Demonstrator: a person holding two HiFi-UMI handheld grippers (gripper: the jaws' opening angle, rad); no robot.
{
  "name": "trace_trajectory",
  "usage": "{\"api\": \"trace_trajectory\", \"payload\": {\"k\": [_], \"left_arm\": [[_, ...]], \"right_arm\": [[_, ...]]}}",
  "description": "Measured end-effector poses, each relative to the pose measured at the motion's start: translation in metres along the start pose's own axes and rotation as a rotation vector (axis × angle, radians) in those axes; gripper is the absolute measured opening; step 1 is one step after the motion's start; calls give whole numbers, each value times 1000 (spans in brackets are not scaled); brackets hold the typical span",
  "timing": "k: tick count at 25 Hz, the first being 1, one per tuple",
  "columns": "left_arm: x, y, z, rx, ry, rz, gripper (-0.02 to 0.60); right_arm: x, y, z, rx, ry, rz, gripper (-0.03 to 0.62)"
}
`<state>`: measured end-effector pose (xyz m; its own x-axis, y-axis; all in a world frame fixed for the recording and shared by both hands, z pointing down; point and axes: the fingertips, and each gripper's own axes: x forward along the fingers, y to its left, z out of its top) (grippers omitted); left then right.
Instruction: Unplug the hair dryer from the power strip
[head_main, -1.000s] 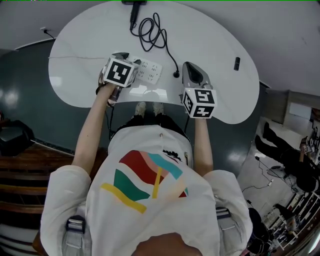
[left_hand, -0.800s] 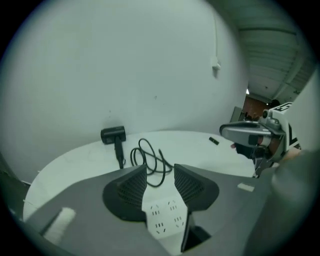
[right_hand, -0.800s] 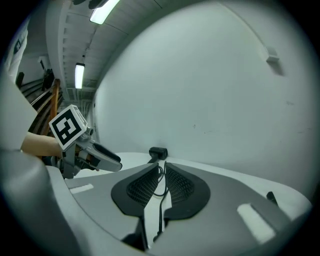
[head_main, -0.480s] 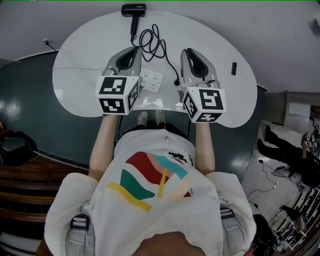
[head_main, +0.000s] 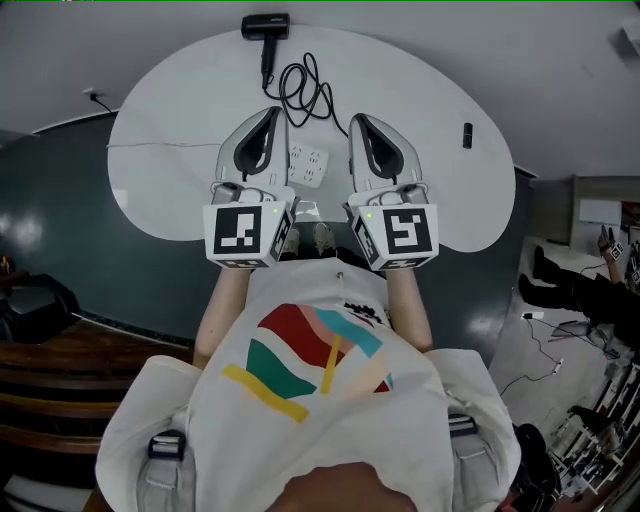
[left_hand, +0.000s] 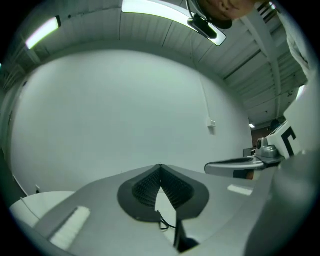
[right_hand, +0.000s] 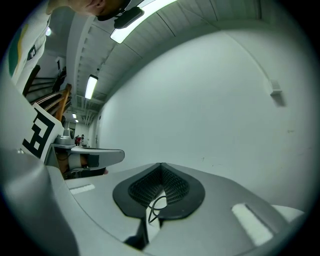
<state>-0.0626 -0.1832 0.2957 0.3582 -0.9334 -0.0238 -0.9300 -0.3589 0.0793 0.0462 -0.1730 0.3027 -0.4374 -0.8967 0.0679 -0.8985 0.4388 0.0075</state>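
Hair dryer (head_main: 265, 24), pwr strip (head_main: 308, 166): print too small to read.

White tee (head_main: 300, 440) (multicolour striped print), perhaps grey straps (head_main: 165, 447), grey left claw (head_main: 274, 110), right claw (head_main: 353, 118)

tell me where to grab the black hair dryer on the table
Likely the slim handle of the black hair dryer: it lies flat on the white table, handle pointing to the near edge. Come from above, jaws across the handle; the barrel looks wider.

The white surface (head_main: 170, 150) is carrying a black hair dryer (head_main: 265, 24) at its far edge, a coiled cord (head_main: 303, 85), a white power strip (head_main: 308, 165) and a small dark object (head_main: 467, 135).
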Motion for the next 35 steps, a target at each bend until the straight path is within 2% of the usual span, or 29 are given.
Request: {"api": "trace_trajectory", "payload": {"k": [8,35], "left_arm": [[-5,-2,6,39,-23,-9,0],[-1,-8,-1,55,7,-45,0]], "right_arm": [[-9,7,-14,-7,26,-1,14],[-14,-5,-22,-16,58,-61,14]]}}
